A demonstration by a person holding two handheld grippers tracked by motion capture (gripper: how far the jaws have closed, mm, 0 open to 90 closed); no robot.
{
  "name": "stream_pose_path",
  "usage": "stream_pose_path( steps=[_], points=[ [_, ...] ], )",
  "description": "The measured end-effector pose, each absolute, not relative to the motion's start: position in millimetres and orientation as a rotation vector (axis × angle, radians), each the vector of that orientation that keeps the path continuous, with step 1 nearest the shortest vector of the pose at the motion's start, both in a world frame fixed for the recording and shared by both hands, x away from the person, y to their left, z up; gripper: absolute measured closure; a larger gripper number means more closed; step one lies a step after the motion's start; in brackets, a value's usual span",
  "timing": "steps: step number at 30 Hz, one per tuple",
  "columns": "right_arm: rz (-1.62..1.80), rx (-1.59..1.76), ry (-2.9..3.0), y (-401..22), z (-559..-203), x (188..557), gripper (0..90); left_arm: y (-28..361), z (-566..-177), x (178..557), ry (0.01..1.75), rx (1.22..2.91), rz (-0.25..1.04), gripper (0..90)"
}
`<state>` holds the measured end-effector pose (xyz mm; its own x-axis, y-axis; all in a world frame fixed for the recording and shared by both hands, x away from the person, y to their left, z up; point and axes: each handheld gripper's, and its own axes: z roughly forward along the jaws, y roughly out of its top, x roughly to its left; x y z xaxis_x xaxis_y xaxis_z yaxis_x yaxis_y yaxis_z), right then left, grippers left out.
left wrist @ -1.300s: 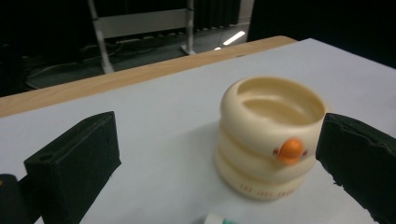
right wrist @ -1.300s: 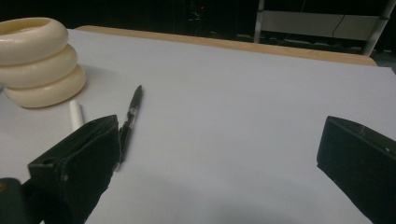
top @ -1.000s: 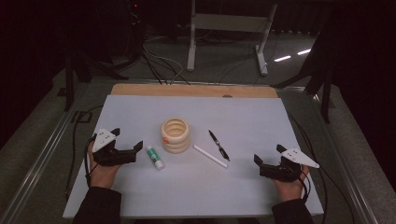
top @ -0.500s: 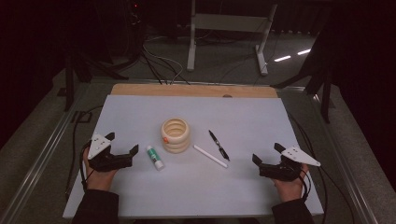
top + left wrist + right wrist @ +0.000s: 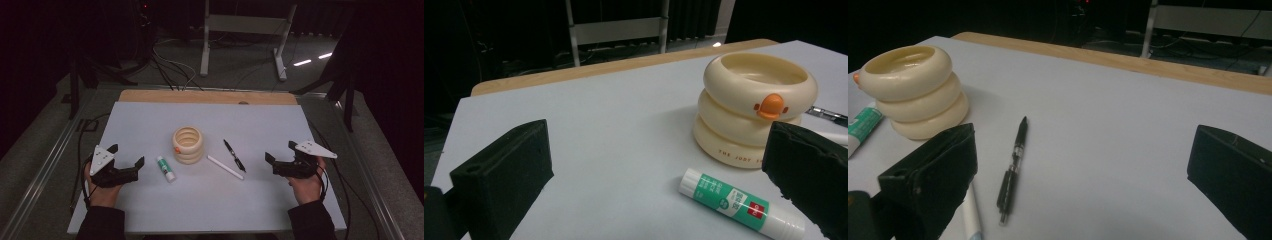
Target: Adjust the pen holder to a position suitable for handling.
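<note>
White desk (image 5: 150, 125) in a dark room holds a cream ringed cup (image 5: 188, 144), glue stick (image 5: 166, 168) and black pen (image 5: 234, 155) at centre, while left gripper (image 5: 126, 162) and right gripper (image 5: 280, 157) rest wide apart, jaws released, nothing grasped; reaching in seems next.

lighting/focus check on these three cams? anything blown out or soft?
High view: dim, dark surround, white table evenly lit, nothing blown out. Left gripper view: pen holder and glue stick sharp, near jaws soft. Right gripper view: black pen slightly soft, background nearly black.
</note>
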<state>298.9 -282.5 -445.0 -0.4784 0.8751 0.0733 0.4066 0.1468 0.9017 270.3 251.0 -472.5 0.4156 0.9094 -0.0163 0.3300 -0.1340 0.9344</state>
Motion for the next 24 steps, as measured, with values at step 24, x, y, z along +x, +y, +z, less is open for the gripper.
stream_pose_path(
  steps=[24],
  points=[
    [1.23,1.156,2.121,-223.0,-421.1,350.4,0.0,253.0,-475.5,271.9,1.099,1.683,0.702,0.3]
  ],
)
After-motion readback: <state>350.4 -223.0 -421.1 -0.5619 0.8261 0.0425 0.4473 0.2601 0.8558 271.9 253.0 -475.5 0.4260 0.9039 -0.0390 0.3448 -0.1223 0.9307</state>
